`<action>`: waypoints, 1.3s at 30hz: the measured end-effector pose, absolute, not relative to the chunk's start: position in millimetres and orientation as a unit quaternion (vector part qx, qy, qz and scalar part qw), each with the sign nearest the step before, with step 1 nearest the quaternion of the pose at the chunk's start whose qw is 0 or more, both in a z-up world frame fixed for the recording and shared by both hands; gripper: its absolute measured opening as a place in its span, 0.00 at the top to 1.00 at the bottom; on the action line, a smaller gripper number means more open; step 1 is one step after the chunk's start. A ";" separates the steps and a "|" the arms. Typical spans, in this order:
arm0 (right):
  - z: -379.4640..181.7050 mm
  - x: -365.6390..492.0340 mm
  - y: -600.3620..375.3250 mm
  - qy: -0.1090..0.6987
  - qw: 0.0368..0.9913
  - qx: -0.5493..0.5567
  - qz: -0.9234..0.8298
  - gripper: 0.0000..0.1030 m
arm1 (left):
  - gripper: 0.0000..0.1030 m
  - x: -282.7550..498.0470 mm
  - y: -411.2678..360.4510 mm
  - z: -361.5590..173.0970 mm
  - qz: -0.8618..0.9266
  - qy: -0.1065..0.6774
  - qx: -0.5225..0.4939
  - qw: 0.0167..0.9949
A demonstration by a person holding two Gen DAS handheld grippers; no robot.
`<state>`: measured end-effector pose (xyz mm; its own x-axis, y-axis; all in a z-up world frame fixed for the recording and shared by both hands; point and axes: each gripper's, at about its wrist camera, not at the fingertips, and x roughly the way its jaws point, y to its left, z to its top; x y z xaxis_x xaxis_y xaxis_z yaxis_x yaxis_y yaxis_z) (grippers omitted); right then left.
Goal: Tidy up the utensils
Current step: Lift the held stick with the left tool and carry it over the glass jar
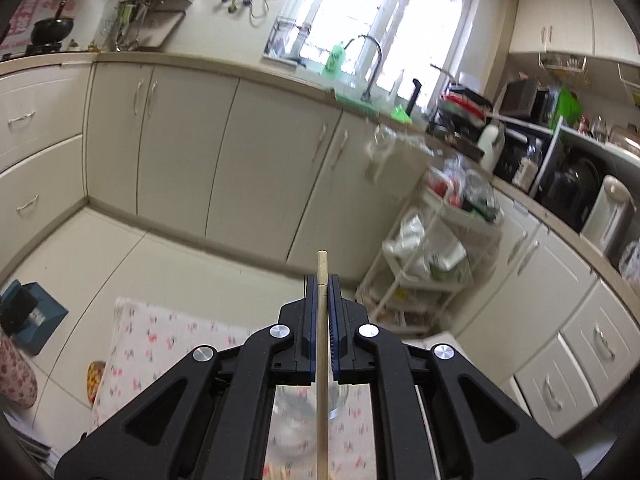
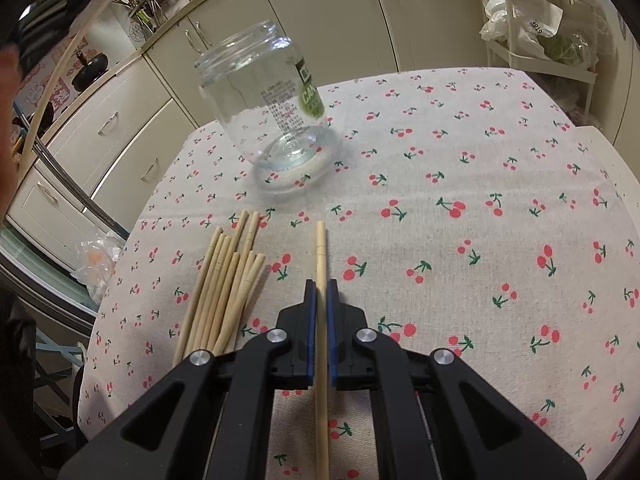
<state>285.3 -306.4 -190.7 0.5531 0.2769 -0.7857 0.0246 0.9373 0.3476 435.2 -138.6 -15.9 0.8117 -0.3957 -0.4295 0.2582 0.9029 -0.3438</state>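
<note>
My left gripper is shut on a single wooden chopstick and is lifted high, facing the kitchen cabinets. That gripper and its chopstick also show at the top left of the right wrist view. My right gripper is shut on another chopstick, just above the cherry-print tablecloth. A bundle of several loose chopsticks lies on the cloth to its left. An empty clear glass jar with a green label stands upright beyond them; a jar shows dimly beneath the left gripper.
Cream cabinets run along the far side, with a sink and tap under a bright window. A white wire trolley stuffed with bags stands near the table's corner. A blue box sits on the floor at left.
</note>
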 end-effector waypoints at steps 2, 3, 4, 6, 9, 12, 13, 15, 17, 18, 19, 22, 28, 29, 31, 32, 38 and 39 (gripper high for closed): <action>-191.1 285.1 -306.3 0.467 0.866 0.162 0.073 0.94 | 0.95 443.2 -141.3 -12.2 -0.166 0.238 -0.138 0.947; -191.3 285.0 -306.3 0.466 0.867 0.163 0.073 0.94 | 0.95 446.5 -143.0 -10.0 -0.162 0.230 -0.138 0.950; -191.4 285.0 -306.2 0.466 0.867 0.163 0.073 0.94 | 0.95 450.0 -144.9 -7.9 -0.159 0.222 -0.139 0.952; -191.7 285.1 -306.4 0.466 0.866 0.165 0.073 0.94 | 0.95 455.0 -148.2 -6.9 -0.156 0.212 -0.140 0.954; -191.3 285.6 -306.6 0.466 0.866 0.167 0.073 0.94 | 0.95 466.2 -155.6 -7.5 -0.143 0.200 -0.139 0.959; -191.3 286.0 -306.7 0.467 0.865 0.169 0.074 0.94 | 0.95 475.6 -161.3 -9.9 -0.126 0.184 -0.139 0.965; -191.2 286.0 -307.2 0.467 0.864 0.170 0.075 0.94 | 0.95 479.1 -162.4 -10.6 -0.120 0.178 -0.141 0.966; -191.2 286.1 -307.7 0.467 0.864 0.172 0.075 0.94 | 0.95 484.6 -165.0 -12.7 -0.111 0.167 -0.145 0.969; -191.2 285.9 -308.1 0.467 0.864 0.174 0.076 0.94 | 0.95 491.2 -167.9 -17.0 -0.098 0.158 -0.147 0.972; -191.2 285.9 -308.3 0.467 0.864 0.174 0.076 0.94 | 0.95 496.3 -169.4 -20.6 -0.094 0.156 -0.149 0.972; -191.3 286.2 -308.5 0.467 0.863 0.174 0.076 0.94 | 0.95 499.7 -171.7 -23.8 -0.093 0.158 -0.150 0.972; -191.3 286.4 -308.5 0.467 0.863 0.174 0.077 0.94 | 0.95 509.9 -177.4 -38.4 -0.090 0.166 -0.148 0.971; -191.8 286.5 -309.9 0.468 0.861 0.181 0.079 0.94 | 0.95 507.3 -179.3 -62.3 -0.088 0.172 -0.138 0.972; -191.9 286.5 -310.1 0.468 0.861 0.181 0.079 0.94 | 0.95 505.9 -180.0 -64.6 -0.087 0.171 -0.135 0.972; -191.9 286.9 -310.2 0.468 0.861 0.182 0.079 0.94 | 0.95 503.9 -179.2 -68.2 -0.086 0.169 -0.131 0.973; -191.9 287.0 -310.3 0.468 0.861 0.182 0.079 0.94 | 0.95 503.1 -178.1 -68.7 -0.086 0.169 -0.132 0.973; -192.3 287.2 -310.2 0.468 0.861 0.182 0.079 0.94 | 0.95 505.1 -174.4 -62.9 -0.087 0.153 -0.136 0.975; -192.4 287.2 -310.0 0.468 0.861 0.182 0.079 0.94 | 0.95 505.9 -176.0 -61.1 -0.086 0.151 -0.135 0.975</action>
<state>287.2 -310.0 -192.4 0.5499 0.3064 -0.7770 0.0344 0.9212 0.3876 505.9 -176.0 -61.1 0.9395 -0.2089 -0.2714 0.1273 0.9486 -0.2897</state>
